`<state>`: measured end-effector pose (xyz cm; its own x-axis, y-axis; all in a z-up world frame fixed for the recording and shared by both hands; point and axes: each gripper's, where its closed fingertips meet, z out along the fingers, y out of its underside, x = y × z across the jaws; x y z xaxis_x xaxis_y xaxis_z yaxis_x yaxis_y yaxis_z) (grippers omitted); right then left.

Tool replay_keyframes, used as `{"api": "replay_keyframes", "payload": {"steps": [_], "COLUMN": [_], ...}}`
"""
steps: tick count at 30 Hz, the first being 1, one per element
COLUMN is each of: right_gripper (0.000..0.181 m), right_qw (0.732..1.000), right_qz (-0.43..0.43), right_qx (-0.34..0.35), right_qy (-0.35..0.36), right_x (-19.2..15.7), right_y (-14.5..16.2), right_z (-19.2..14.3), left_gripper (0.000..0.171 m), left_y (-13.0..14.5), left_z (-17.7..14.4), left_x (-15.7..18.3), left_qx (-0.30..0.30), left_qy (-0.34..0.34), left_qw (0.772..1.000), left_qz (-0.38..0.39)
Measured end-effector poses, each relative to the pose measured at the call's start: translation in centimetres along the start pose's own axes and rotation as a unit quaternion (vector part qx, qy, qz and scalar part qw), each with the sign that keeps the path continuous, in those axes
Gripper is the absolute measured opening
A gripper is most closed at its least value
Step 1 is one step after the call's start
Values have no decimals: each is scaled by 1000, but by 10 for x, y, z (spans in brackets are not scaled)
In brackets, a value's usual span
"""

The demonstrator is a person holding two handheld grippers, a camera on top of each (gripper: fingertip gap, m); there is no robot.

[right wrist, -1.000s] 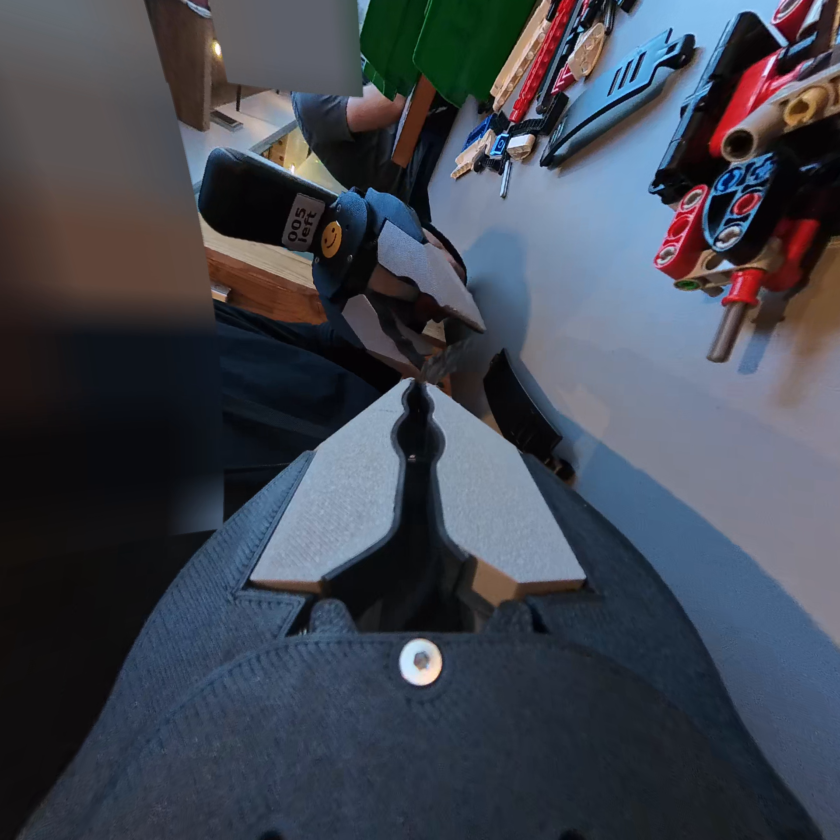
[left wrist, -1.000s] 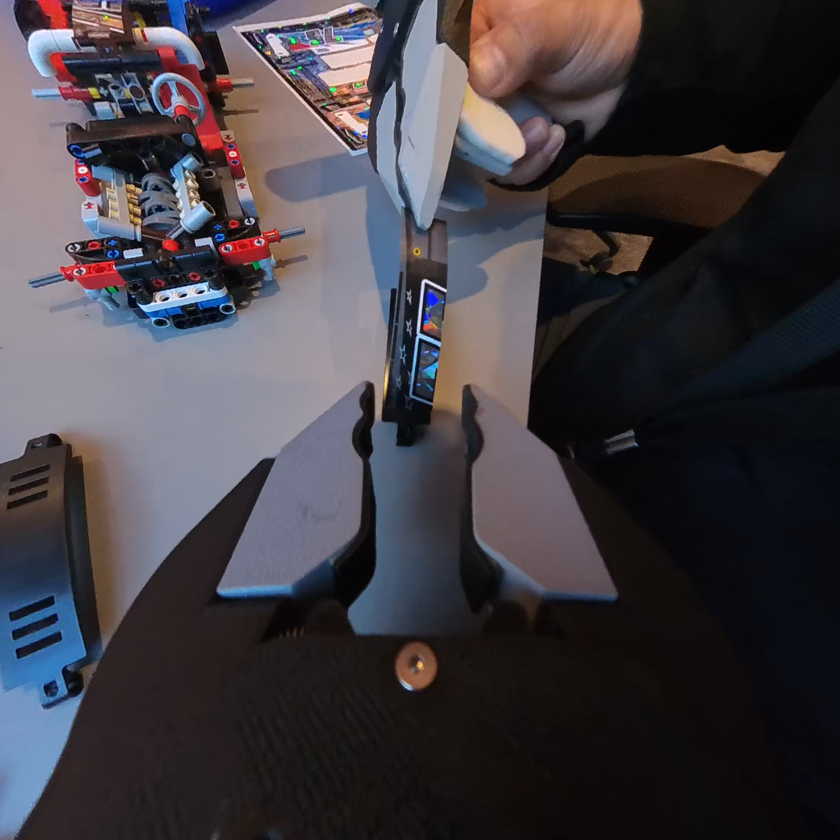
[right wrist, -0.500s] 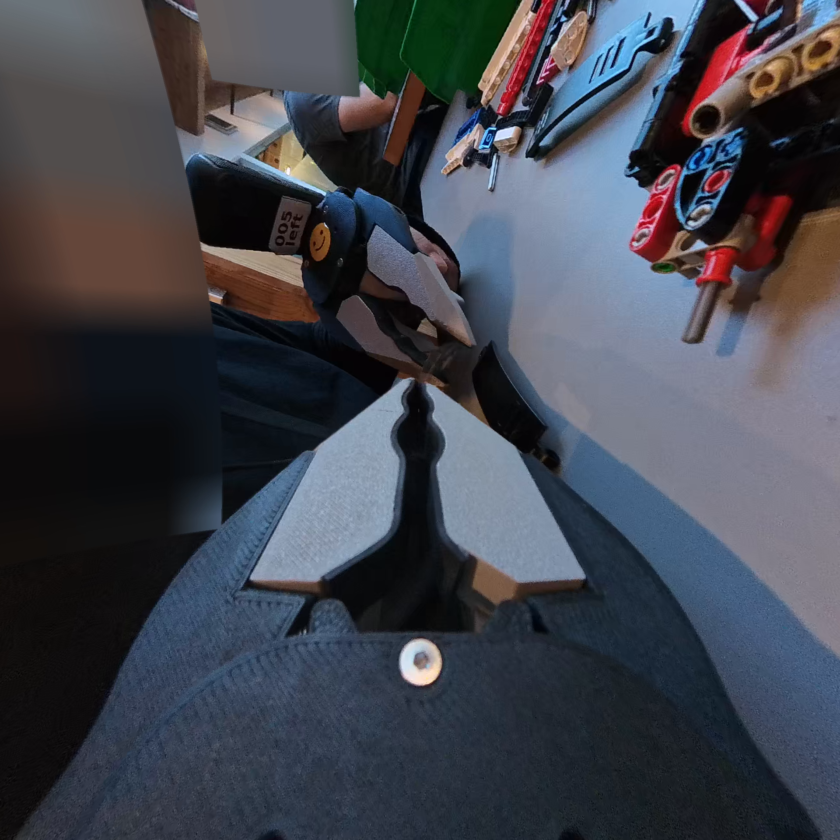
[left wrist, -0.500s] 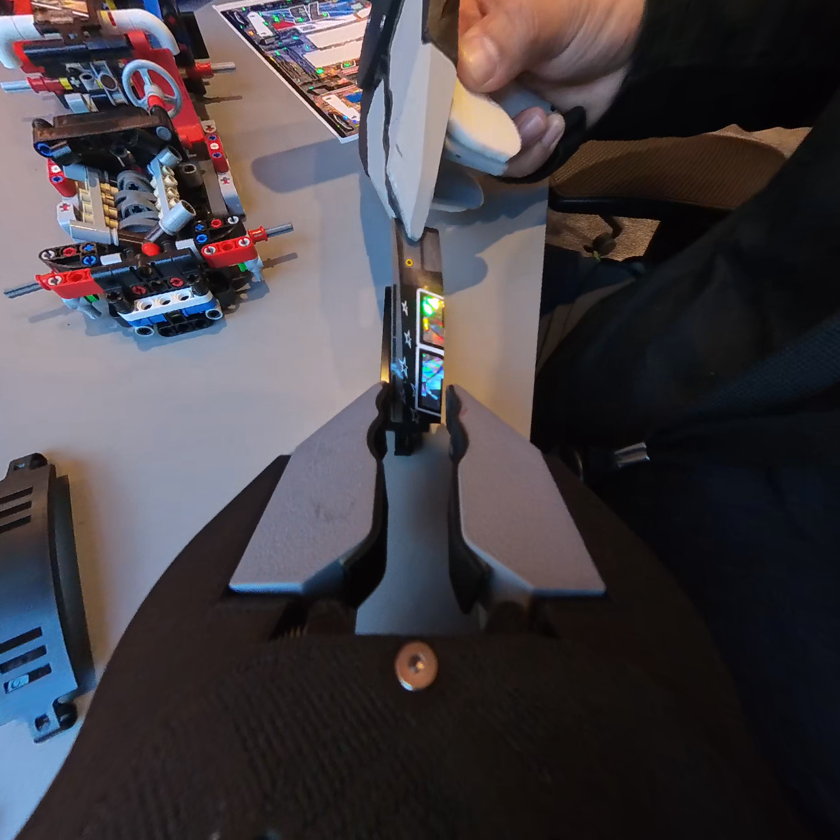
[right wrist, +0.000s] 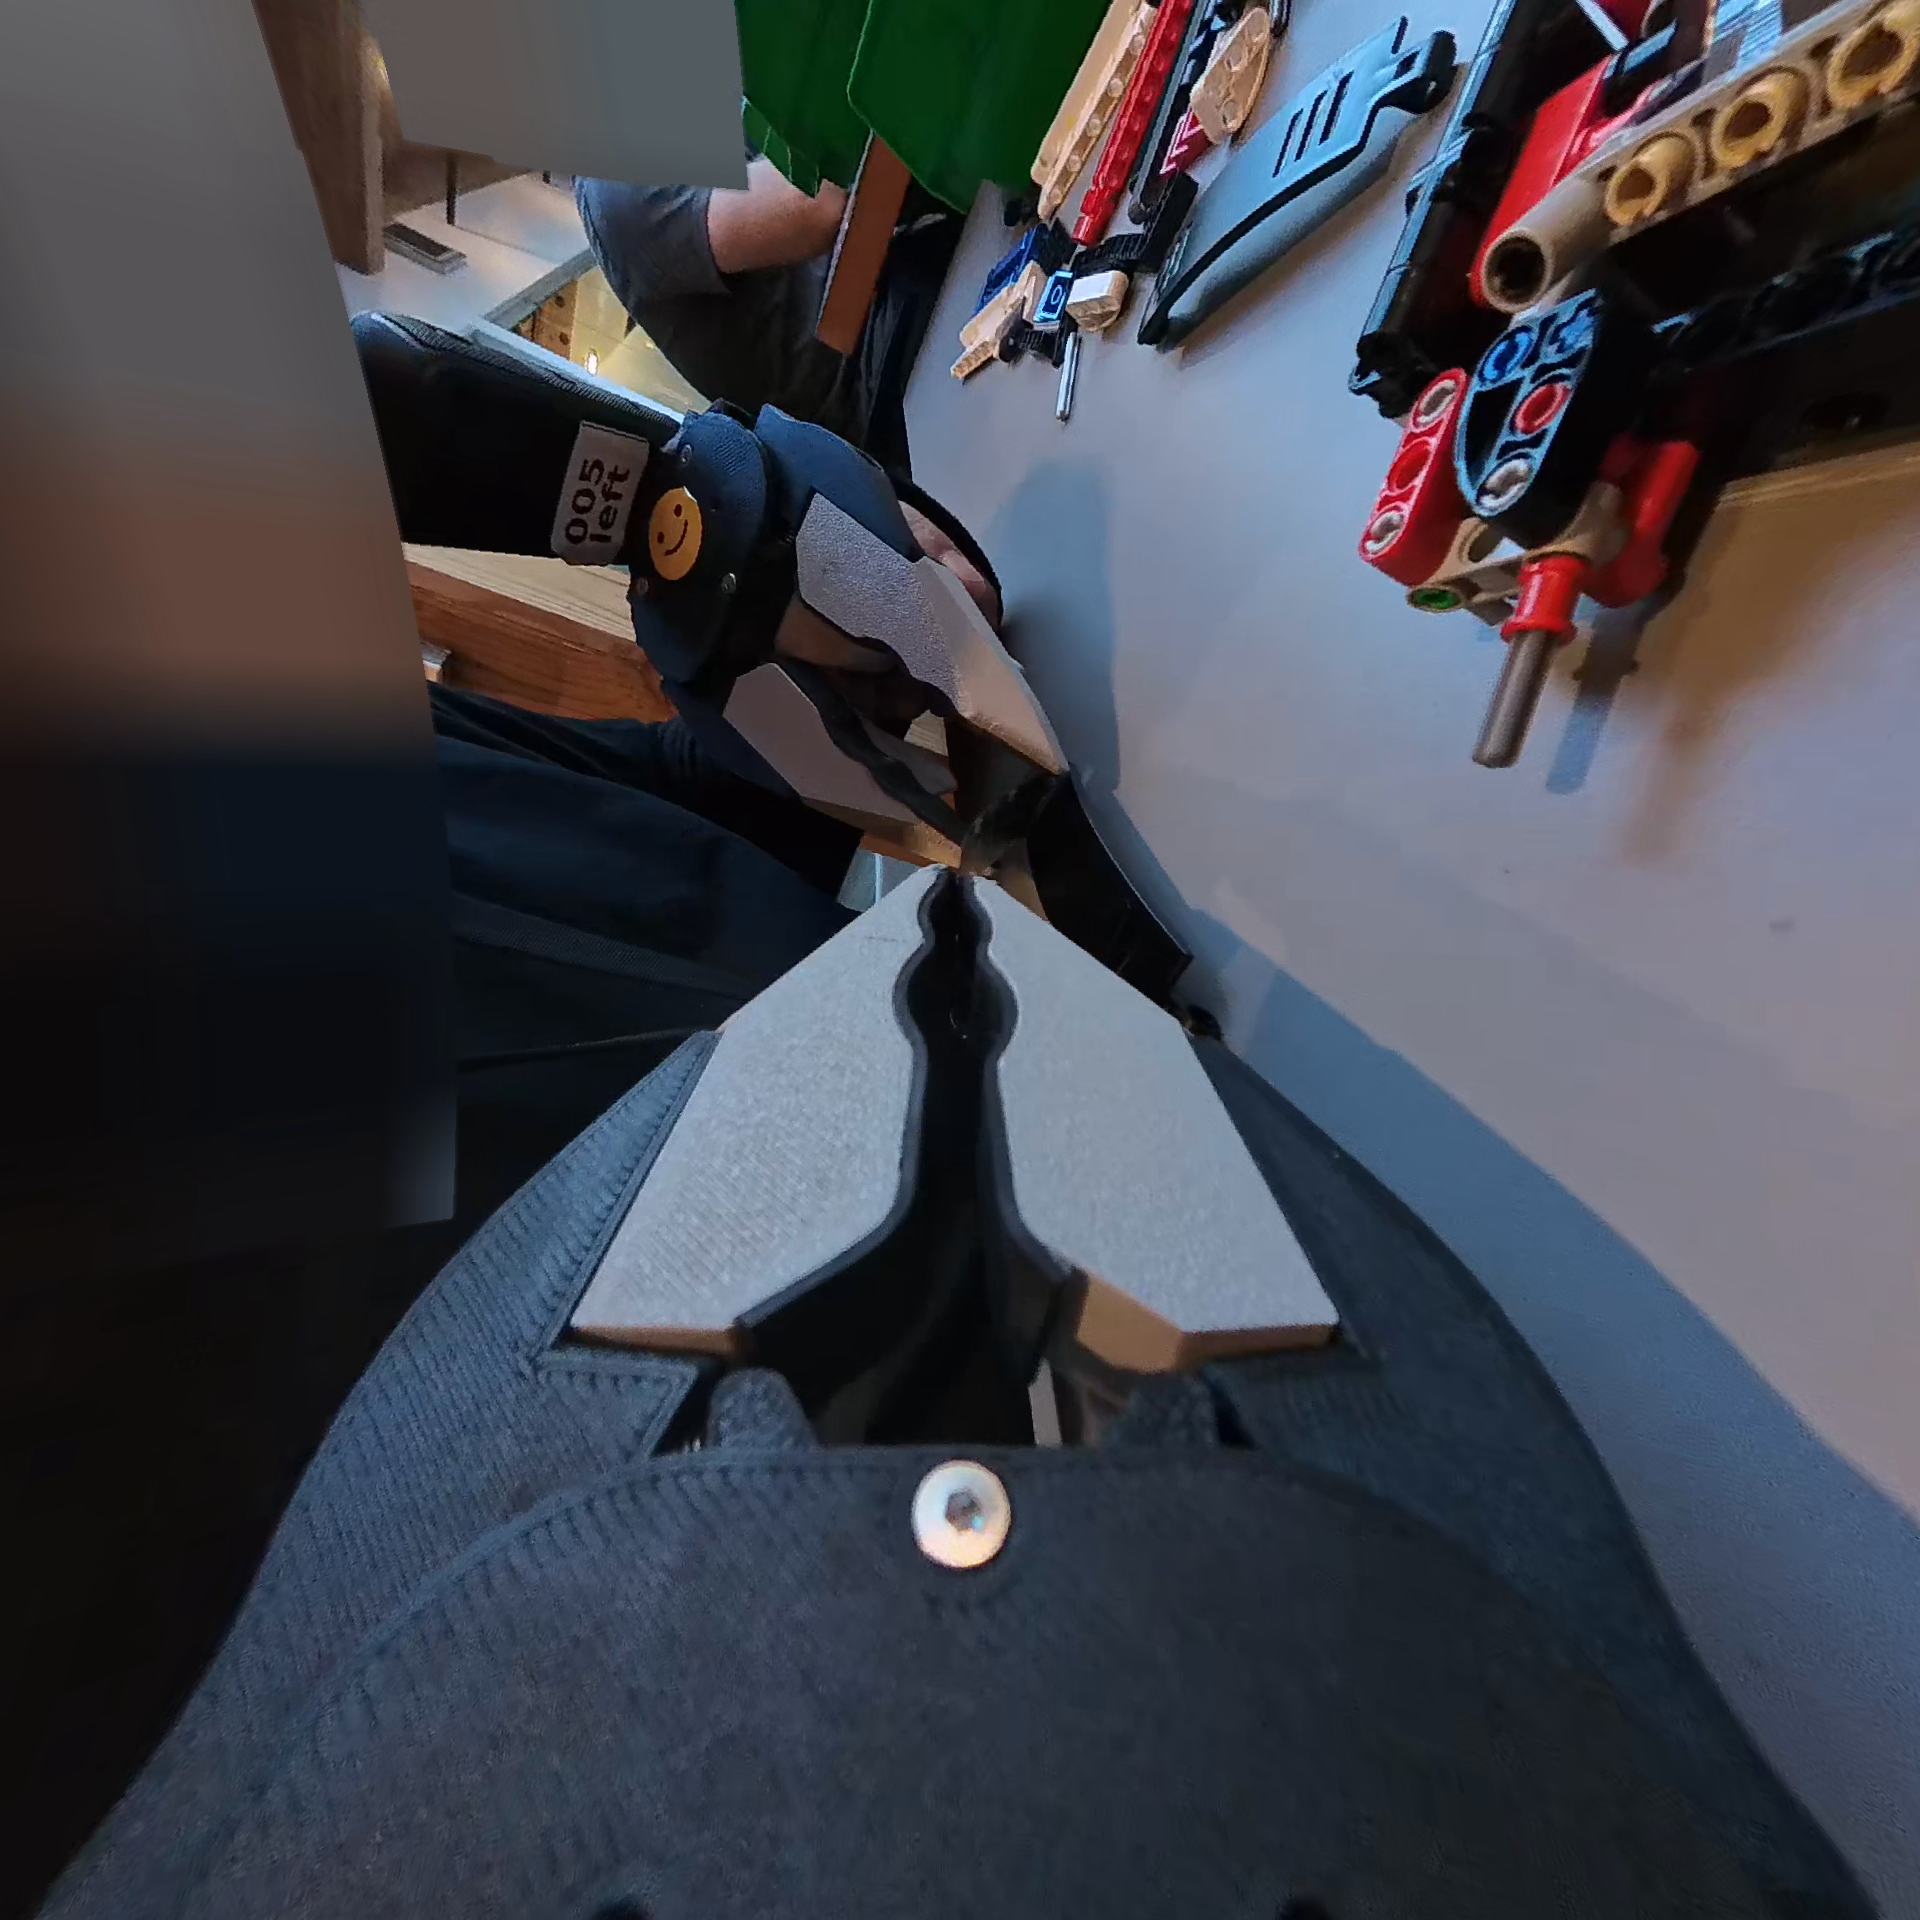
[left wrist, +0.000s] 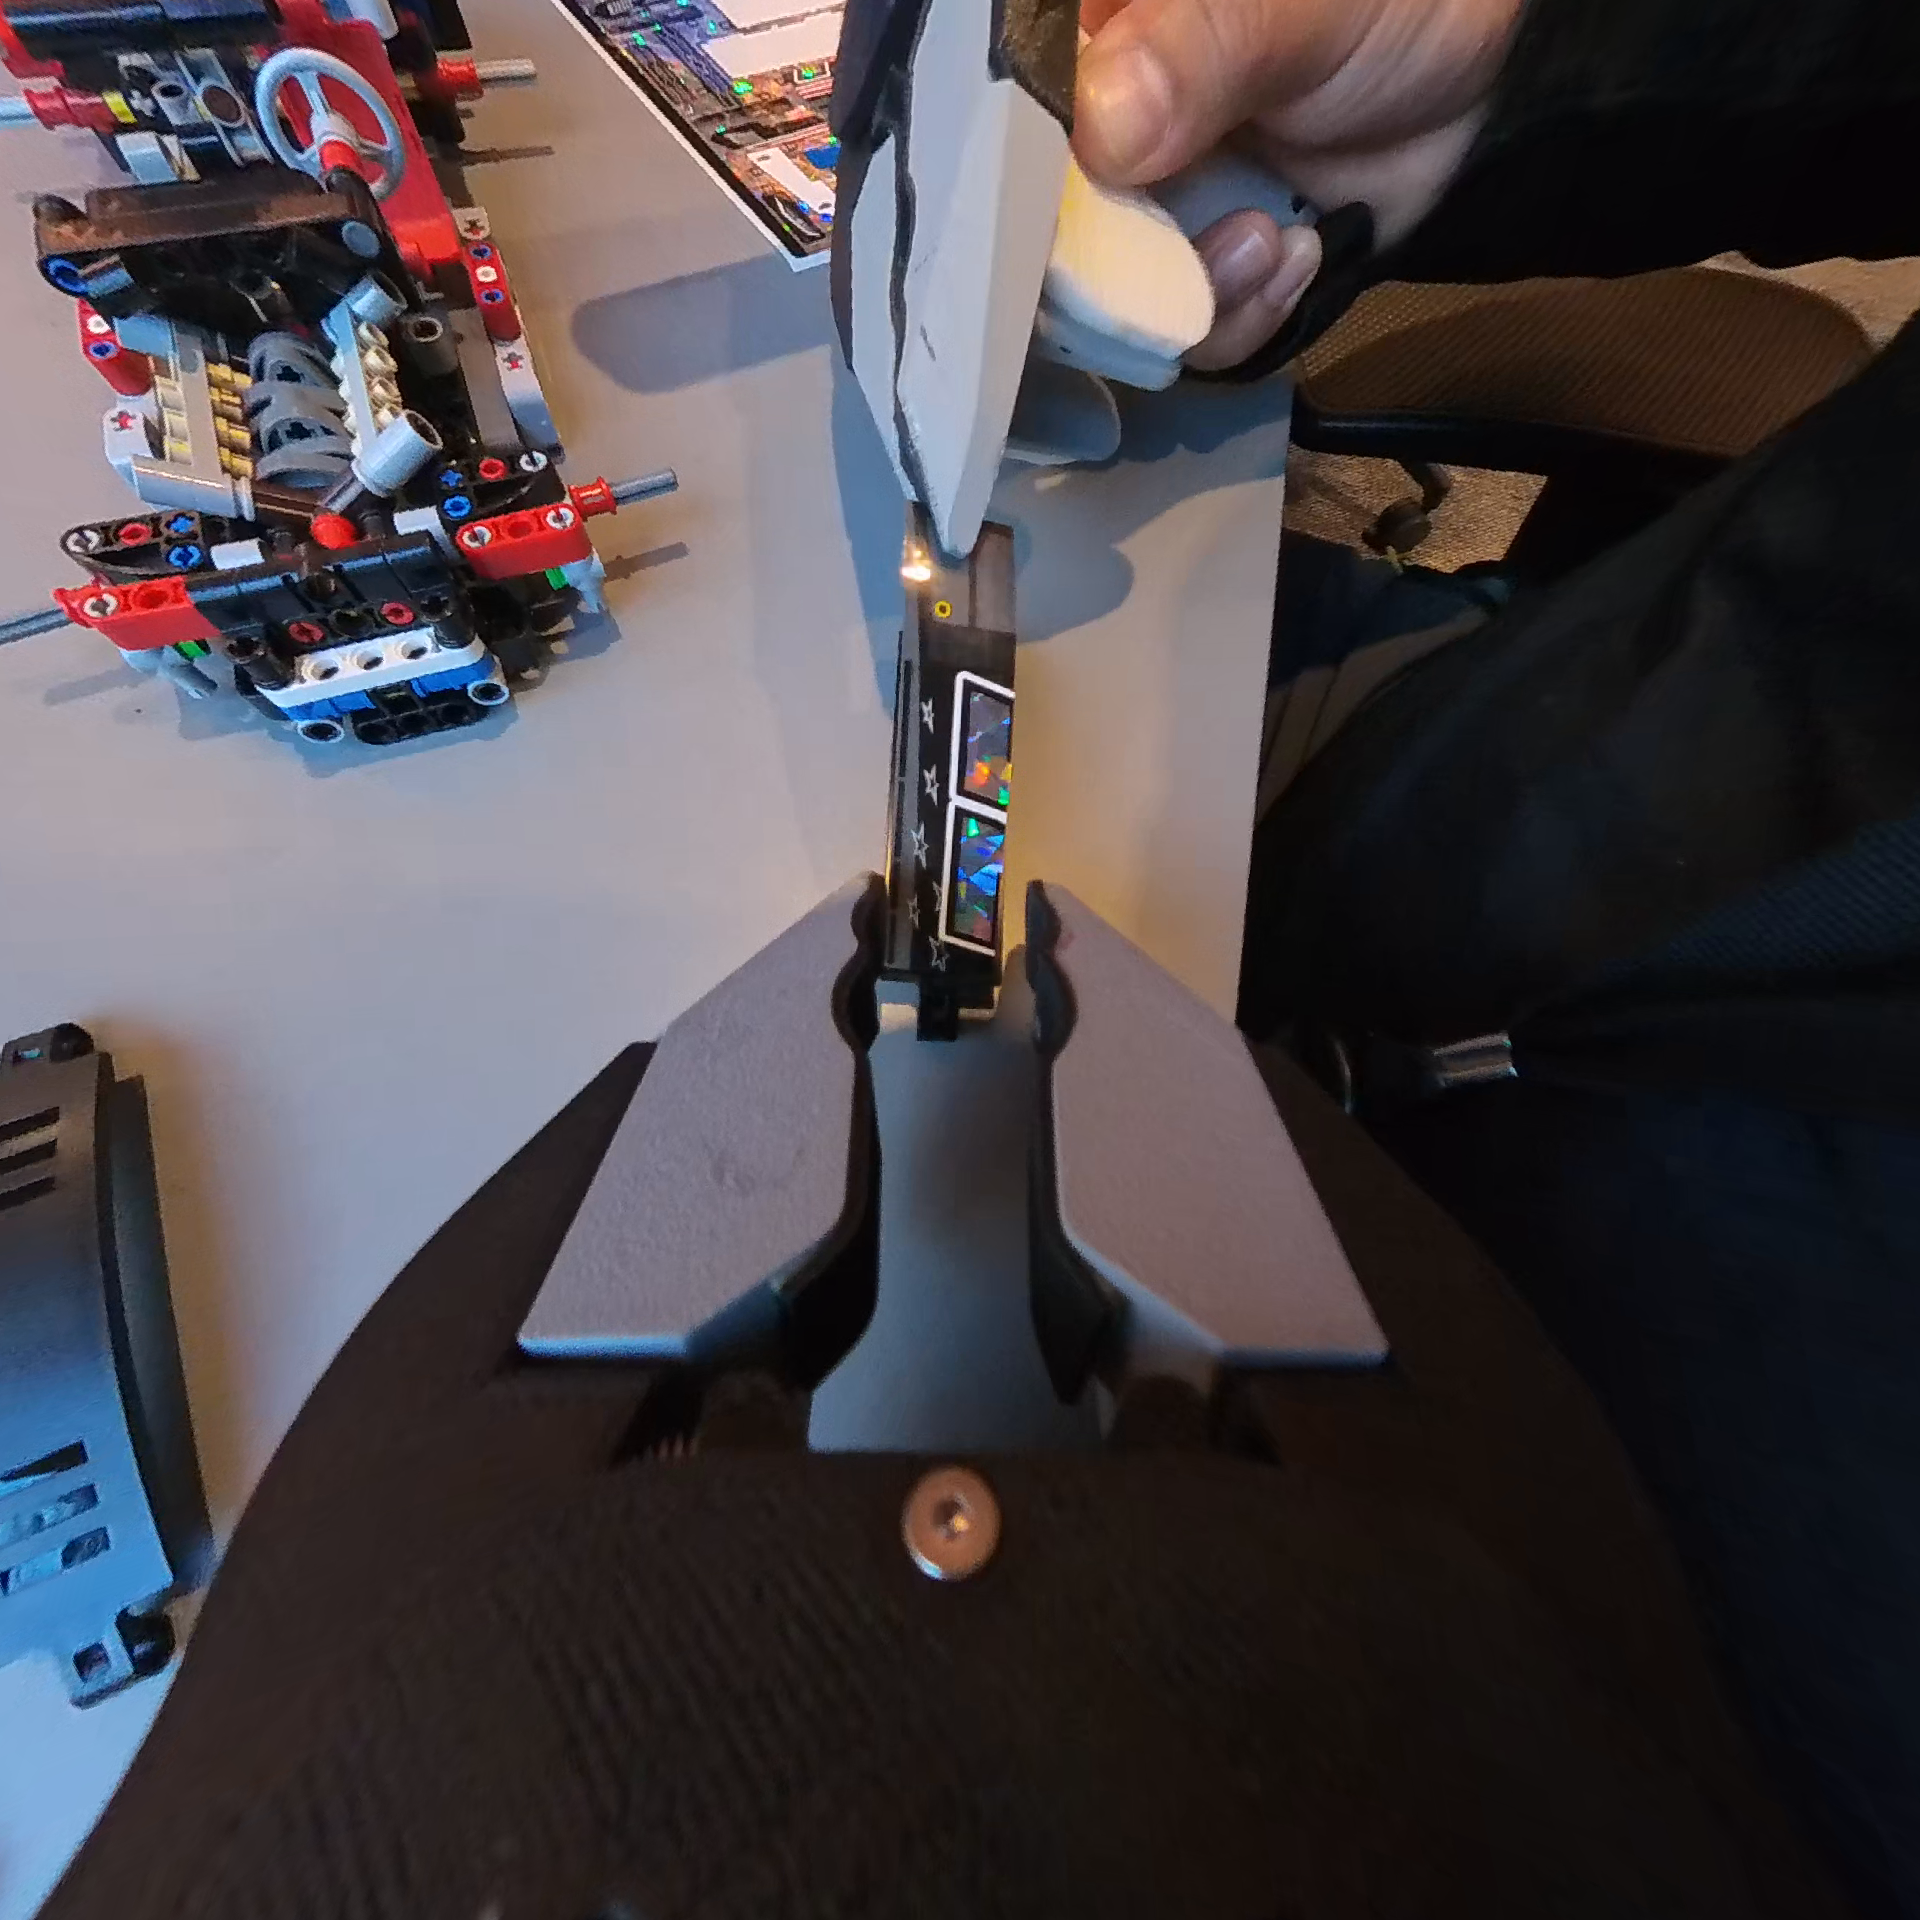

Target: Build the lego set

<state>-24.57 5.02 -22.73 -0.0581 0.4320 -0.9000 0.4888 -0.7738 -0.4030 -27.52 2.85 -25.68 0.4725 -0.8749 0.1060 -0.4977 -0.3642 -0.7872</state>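
Note:
A long black panel (left wrist: 951, 790) with shiny holographic stickers and small stars stands upright above the grey table (left wrist: 520, 935), near its right edge. My left gripper (left wrist: 951, 925) has its jaws closed around the panel's lower end. The left finger touches it and the right finger sits almost against it. My right gripper (left wrist: 951, 520) comes down from above and is shut on the panel's top end. In the right wrist view my right gripper (right wrist: 951, 883) is shut. The panel (right wrist: 1101, 894) runs from it to the left gripper (right wrist: 997, 800).
The partly built red, black and grey car chassis (left wrist: 301, 436) lies at the back left and also shows in the right wrist view (right wrist: 1558, 416). An instruction booklet (left wrist: 748, 94) lies behind. A dark slotted panel (left wrist: 73, 1351) lies near left. Loose parts (right wrist: 1081, 260) lie farther off. A person (right wrist: 707, 270) sits beyond. Left tips to right tips: about 5 cm.
My left gripper's jaws went from wide open to closed around the panel's lower end. My right gripper stayed shut on the panel's top.

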Motion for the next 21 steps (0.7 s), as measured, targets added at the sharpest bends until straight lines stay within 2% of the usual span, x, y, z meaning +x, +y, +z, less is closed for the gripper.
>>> {"api": "replay_keyframes", "payload": {"steps": [21], "right_gripper": [0], "right_qw": [1000], "right_qz": [4], "right_qx": [2], "right_qy": [4], "right_x": [5], "right_y": [2], "right_z": [-1], "left_gripper": [24], "left_y": [0], "left_z": [1], "left_x": [0], "left_qx": [-2], "left_qy": [3], "left_qw": [1000], "left_qz": [-1]}}
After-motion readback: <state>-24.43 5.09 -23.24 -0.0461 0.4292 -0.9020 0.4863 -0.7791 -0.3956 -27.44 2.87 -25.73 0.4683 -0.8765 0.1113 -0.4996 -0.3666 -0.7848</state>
